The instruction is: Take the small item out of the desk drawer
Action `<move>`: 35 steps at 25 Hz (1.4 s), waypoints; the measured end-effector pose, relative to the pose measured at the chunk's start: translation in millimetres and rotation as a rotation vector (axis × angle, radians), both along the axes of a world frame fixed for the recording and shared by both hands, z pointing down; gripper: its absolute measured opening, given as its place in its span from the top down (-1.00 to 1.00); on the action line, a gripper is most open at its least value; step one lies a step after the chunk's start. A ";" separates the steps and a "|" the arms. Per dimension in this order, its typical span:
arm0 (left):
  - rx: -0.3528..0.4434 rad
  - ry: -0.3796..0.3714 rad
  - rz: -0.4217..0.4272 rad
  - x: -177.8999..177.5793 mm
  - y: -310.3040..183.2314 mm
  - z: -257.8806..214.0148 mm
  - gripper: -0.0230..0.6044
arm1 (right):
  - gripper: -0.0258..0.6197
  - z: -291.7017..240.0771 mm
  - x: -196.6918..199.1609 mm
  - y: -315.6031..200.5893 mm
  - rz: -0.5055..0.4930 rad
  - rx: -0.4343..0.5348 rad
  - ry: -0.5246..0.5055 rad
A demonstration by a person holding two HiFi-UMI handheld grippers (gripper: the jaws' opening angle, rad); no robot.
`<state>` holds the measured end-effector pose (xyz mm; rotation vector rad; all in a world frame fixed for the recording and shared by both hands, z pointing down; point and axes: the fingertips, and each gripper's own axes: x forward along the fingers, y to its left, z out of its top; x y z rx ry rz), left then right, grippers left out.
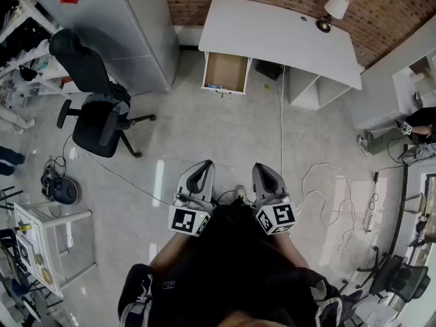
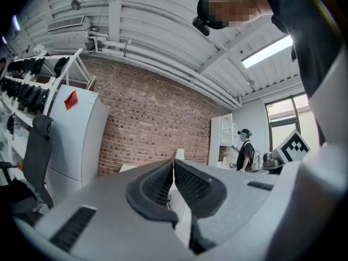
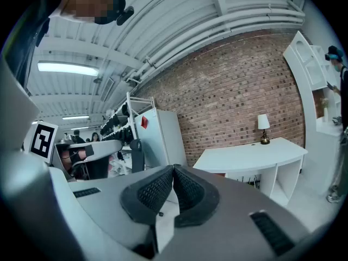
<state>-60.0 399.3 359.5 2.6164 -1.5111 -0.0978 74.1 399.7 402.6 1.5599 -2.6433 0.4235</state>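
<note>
The white desk point(image 1: 286, 36) stands far ahead against the brick wall. Its drawer point(image 1: 226, 72) is pulled open toward me. A small bluish item point(image 1: 213, 86) lies at the drawer's front left corner. My left gripper point(image 1: 203, 167) and right gripper point(image 1: 263, 169) are side by side close to my body, well short of the desk. Both are shut with nothing between the pads. In the left gripper view the left gripper point(image 2: 173, 166) points at the brick wall. The right gripper point(image 3: 173, 171) view shows the desk point(image 3: 250, 154) ahead to the right.
A black office chair point(image 1: 97, 111) stands at the left by a grey cabinet point(image 1: 133, 26). A lamp point(image 1: 334, 9) sits on the desk's right end. Cables point(image 1: 327, 196) trail over the floor to the right. A small cart point(image 1: 51, 240) is at my near left.
</note>
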 end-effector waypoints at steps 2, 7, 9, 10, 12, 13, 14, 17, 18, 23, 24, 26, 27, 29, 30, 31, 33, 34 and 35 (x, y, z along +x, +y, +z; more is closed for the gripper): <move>-0.007 0.009 0.004 -3.7 -1.9 0.0 0.88 | 0.84 -1.4 -3.5 -0.9 0.001 0.002 0.005; -0.012 0.019 0.011 -14.2 -3.8 2.6 0.88 | 0.84 -0.6 -14.4 -1.7 -0.001 0.002 0.020; -0.015 0.023 0.016 -18.2 -5.5 3.7 0.88 | 0.84 0.0 -19.5 -3.1 -0.001 0.000 0.022; -0.017 0.024 0.019 -20.6 -6.6 4.2 0.88 | 0.84 -0.2 -21.9 -4.4 0.003 -0.001 0.019; -0.022 0.028 0.025 -26.3 -8.5 5.3 0.88 | 0.84 -1.4 -26.5 -7.3 0.018 -0.002 0.005; -0.024 0.030 0.028 -29.7 -9.3 6.0 0.88 | 0.84 -1.9 -29.3 -8.6 0.024 -0.002 -0.001; -0.026 0.032 0.031 -33.9 -10.3 7.2 0.88 | 0.84 -2.0 -32.9 -9.9 0.028 -0.003 -0.005; -0.037 0.038 0.041 -48.7 -14.2 12.6 0.88 | 0.84 -0.9 -46.6 -13.4 0.040 -0.005 0.002; -0.040 0.038 0.044 -54.0 -15.4 14.7 0.88 | 0.84 -0.1 -51.5 -14.3 0.046 -0.006 0.006; -0.050 0.022 0.063 -72.2 -25.6 29.7 0.88 | 0.83 9.0 -69.6 -23.8 0.069 -0.017 0.013; -0.055 0.021 0.066 -72.6 -29.1 32.6 0.88 | 0.84 10.8 -69.8 -27.3 0.071 -0.019 0.013; -0.068 0.024 0.065 -71.1 -35.6 37.1 0.88 | 0.84 14.3 -66.9 -34.2 0.073 -0.027 0.014; -0.075 0.024 0.060 -70.6 -40.1 39.6 0.88 | 0.83 16.3 -65.2 -39.3 0.073 -0.032 0.012; -0.092 0.020 0.048 -70.6 -54.0 45.1 0.88 | 0.83 20.1 -63.8 -55.1 0.070 -0.038 0.006; -0.098 0.016 0.043 -70.3 -63.0 47.2 0.88 | 0.83 21.4 -63.4 -65.5 0.067 -0.037 0.003; -0.102 0.013 0.039 -69.2 -72.8 48.5 0.88 | 0.83 22.3 -62.5 -77.1 0.063 -0.034 0.002; -0.102 0.005 0.034 -64.4 -93.6 50.2 0.88 | 0.83 24.1 -59.5 -102.0 0.052 -0.026 0.006; -0.103 0.000 0.032 -61.0 -104.8 51.3 0.88 | 0.83 25.2 -57.4 -114.9 0.046 -0.022 0.007; -0.107 -0.006 0.028 -57.2 -116.9 52.9 0.88 | 0.83 26.5 -54.9 -128.5 0.038 -0.020 0.007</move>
